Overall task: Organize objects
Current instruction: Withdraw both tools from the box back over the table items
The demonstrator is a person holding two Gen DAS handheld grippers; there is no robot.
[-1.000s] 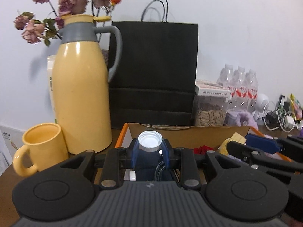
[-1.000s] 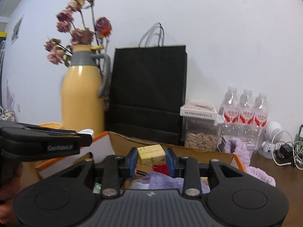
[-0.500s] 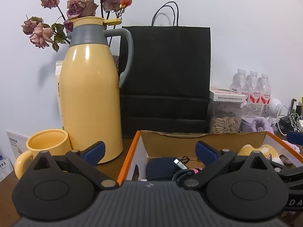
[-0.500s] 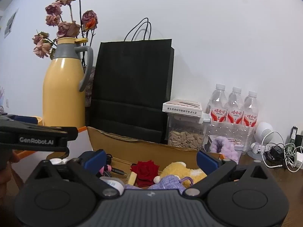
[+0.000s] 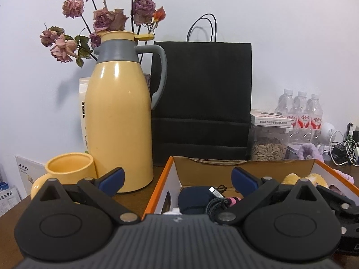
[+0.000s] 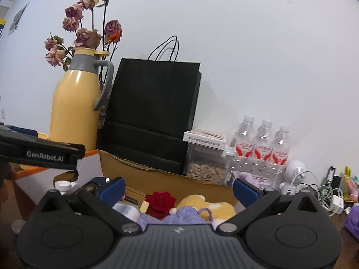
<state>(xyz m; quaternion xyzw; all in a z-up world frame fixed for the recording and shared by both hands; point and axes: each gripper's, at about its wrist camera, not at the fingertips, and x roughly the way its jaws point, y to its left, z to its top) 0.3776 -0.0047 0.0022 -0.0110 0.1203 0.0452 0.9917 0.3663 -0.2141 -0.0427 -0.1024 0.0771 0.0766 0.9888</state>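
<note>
Now | left gripper, right gripper: jaws wide, empty | box below; thermos, bag behind

A lived-in home or small office corner

A brown surface against a plain white wall carries a yellow thermos jug with dried roses, a matching mug, a black paper bag, bottled water, a seed jar and tangled chargers.

"GenRobot.AI" reads in pale letters on the black left tool at the frame's left edge; red bottle labels and the white box's print stay illegible.
</note>
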